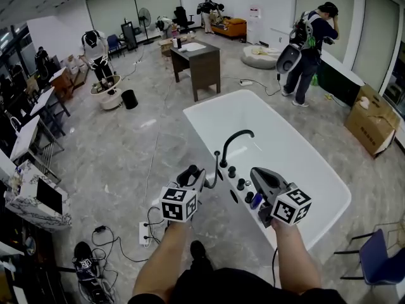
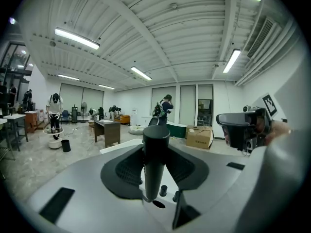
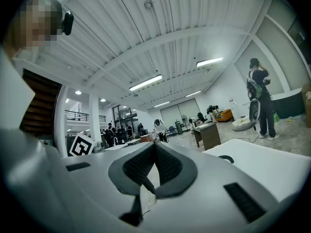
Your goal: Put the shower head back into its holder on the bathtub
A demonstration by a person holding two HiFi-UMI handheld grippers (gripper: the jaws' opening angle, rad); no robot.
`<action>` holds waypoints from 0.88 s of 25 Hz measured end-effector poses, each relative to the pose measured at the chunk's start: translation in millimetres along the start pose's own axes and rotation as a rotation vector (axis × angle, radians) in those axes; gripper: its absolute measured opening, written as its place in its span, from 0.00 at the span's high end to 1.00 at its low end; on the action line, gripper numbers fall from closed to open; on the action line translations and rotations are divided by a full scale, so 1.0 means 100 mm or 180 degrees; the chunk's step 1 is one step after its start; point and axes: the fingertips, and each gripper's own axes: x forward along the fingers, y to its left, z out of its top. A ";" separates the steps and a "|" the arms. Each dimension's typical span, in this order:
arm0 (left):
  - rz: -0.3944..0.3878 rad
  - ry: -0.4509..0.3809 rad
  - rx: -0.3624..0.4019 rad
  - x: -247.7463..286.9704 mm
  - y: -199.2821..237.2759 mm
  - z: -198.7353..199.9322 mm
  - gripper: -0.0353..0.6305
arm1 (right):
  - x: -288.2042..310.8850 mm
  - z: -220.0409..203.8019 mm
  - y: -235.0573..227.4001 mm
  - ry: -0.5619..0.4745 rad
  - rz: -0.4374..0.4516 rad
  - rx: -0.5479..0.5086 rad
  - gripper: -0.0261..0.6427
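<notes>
The white bathtub (image 1: 215, 102) lies ahead, with a curved black faucet (image 1: 235, 142) and black knobs (image 1: 240, 183) on its near rim. My left gripper (image 1: 197, 173) hovers at that rim, shut on the black shower head handle (image 2: 154, 164), which stands upright between its pads. Just below the handle, the left gripper view shows two knobs (image 2: 164, 190) and a dark round opening (image 2: 158, 204) in the rim. My right gripper (image 1: 256, 175) hangs over the rim to the right. Its pads (image 3: 167, 166) meet with nothing held.
A wooden desk (image 1: 197, 59) stands beyond the tub. A person (image 1: 310, 49) stands at the back right near a cardboard box (image 1: 373, 119). Cables and a power strip (image 1: 149, 230) lie on the floor at my feet. A blue chair (image 1: 380, 258) is at the right.
</notes>
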 end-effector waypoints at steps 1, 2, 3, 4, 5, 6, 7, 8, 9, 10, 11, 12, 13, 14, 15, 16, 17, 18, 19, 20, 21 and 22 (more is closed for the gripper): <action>-0.0025 0.0006 0.0010 0.06 0.05 0.02 0.72 | 0.08 -0.01 -0.06 0.0007 -0.0030 0.0033 0.94; -0.0050 0.0011 0.0020 0.12 0.11 0.03 0.72 | 0.18 -0.02 -0.11 0.0018 -0.0056 0.0069 0.94; -0.0072 0.0015 0.0029 0.18 0.18 0.05 0.72 | 0.28 -0.03 -0.16 0.0029 -0.0075 0.0105 0.94; -0.0089 0.0019 0.0038 0.24 0.26 0.06 0.72 | 0.38 -0.05 -0.20 0.0034 -0.0085 0.0138 0.94; -0.0100 0.0024 0.0049 0.30 0.34 0.08 0.72 | 0.50 -0.05 -0.23 0.0034 -0.0087 0.0168 0.94; -0.0108 0.0029 0.0063 0.36 0.43 0.10 0.72 | 0.62 -0.05 -0.25 0.0033 -0.0081 0.0193 0.94; -0.0114 0.0033 0.0080 0.41 0.53 0.11 0.72 | 0.75 -0.05 -0.26 0.0037 -0.0072 0.0214 0.94; -0.0117 0.0041 0.0095 0.46 0.62 0.12 0.72 | 0.88 -0.06 -0.28 0.0046 -0.0063 0.0228 0.94; -0.0120 0.0053 0.0107 0.51 0.72 0.12 0.72 | 1.01 -0.08 -0.28 0.0062 -0.0057 0.0238 0.94; -0.0127 0.0068 0.0115 0.55 0.81 0.11 0.72 | 1.14 -0.11 -0.29 0.0083 -0.0054 0.0247 0.94; -0.0136 0.0085 0.0120 0.59 0.90 0.10 0.72 | 1.26 -0.14 -0.30 0.0109 -0.0051 0.0255 0.94; -0.0146 0.0101 0.0120 0.62 0.99 0.08 0.72 | 1.39 -0.17 -0.31 0.0136 -0.0048 0.0261 0.94; -0.0153 0.0116 0.0113 0.66 1.08 0.06 0.72 | 1.50 -0.20 -0.31 0.0166 -0.0044 0.0266 0.94; -0.0154 0.0131 0.0099 0.69 1.17 0.04 0.72 | 1.61 -0.23 -0.32 0.0200 -0.0039 0.0269 0.94; -0.0149 0.0146 0.0080 0.71 1.26 0.02 0.72 | 1.72 -0.26 -0.31 0.0237 -0.0032 0.0269 0.94; -0.0139 0.0159 0.0056 0.72 1.36 0.00 0.72 | 1.81 -0.29 -0.30 0.0275 -0.0025 0.0267 0.94; -0.0129 0.0168 0.0032 0.73 1.45 -0.02 0.72 | 1.89 -0.32 -0.29 0.0312 -0.0022 0.0260 0.94; -0.0121 0.0169 0.0012 0.73 1.54 -0.03 0.72 | 1.95 -0.34 -0.28 0.0345 -0.0025 0.0248 0.94; -0.0118 0.0165 -0.0001 0.73 1.62 -0.02 0.72 | 2.01 -0.35 -0.29 0.0368 -0.0035 0.0236 0.94; -0.0118 0.0158 -0.0005 0.73 1.69 -0.01 0.72 | 2.06 -0.34 -0.30 0.0381 -0.0051 0.0226 0.94; -0.0118 0.0155 -0.0004 0.73 1.76 -0.01 0.72 | 2.10 -0.34 -0.32 0.0389 -0.0068 0.0222 0.94; -0.0116 0.0157 -0.0003 0.74 1.82 0.00 0.72 | 2.14 -0.34 -0.33 0.0396 -0.0084 0.0225 0.94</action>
